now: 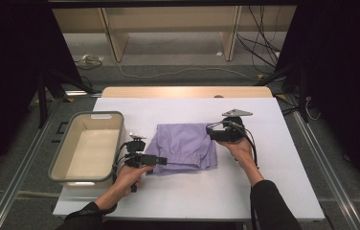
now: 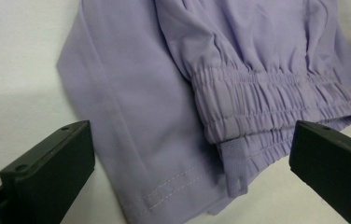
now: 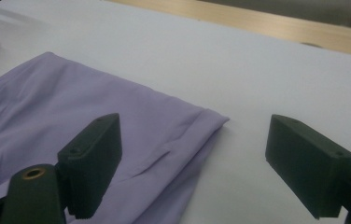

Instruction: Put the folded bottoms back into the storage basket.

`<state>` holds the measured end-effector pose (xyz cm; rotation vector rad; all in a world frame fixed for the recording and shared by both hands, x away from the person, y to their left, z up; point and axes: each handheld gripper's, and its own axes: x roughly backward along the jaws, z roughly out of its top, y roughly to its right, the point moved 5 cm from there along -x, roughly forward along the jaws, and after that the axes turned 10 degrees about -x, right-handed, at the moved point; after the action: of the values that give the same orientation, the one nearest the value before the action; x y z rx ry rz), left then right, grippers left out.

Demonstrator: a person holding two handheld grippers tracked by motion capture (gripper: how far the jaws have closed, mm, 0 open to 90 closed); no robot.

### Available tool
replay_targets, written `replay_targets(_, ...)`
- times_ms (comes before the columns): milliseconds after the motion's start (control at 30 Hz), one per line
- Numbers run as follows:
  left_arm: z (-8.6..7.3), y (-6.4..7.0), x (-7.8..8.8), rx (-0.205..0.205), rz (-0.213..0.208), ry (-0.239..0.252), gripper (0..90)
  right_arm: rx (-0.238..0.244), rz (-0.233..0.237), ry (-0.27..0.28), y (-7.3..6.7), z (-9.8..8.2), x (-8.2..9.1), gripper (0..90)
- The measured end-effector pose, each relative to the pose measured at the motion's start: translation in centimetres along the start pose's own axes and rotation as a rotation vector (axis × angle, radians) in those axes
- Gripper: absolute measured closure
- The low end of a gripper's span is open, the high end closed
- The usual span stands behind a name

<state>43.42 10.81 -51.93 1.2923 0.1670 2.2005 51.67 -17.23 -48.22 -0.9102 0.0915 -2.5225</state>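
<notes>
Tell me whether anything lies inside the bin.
No, the bin beside the purple garment shows a bare pale floor.

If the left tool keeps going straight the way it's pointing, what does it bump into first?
Most likely the purple garment. The left tool has its jaws open right at the near edge, astride the gathered elastic band and a small belt loop. Depth is hard to judge, but nothing else lies between.

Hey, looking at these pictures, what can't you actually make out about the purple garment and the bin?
- Purple garment: its underside and inner folded layers are hidden by its own top layer, high view.
- Garment in the left gripper view: top and right edges cut off.
- Bin: the near wall hides its inner near corner, high view.
</notes>
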Motion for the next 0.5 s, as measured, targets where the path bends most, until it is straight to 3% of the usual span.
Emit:
replay_targets(133, 0.2, 0.1, -0.2, 0.010, -0.008, -0.002, 0.0, -0.036, 0.008, -0.039, 0.3, -0.1, -0.8, 19.4)
replay_targets(367, 0.2, 0.3, -0.3, 0.009, 0.004, -0.007, 0.1, -0.047, 0.004, -0.088, 0.2, -0.3, -2.1, 19.3)
replay_targets(500, 0.3, 0.3, -0.2, 0.019, -0.014, -0.007, 1.9, -0.047, 0.008, -0.090, 0.0, -0.3, -2.5, 19.3)
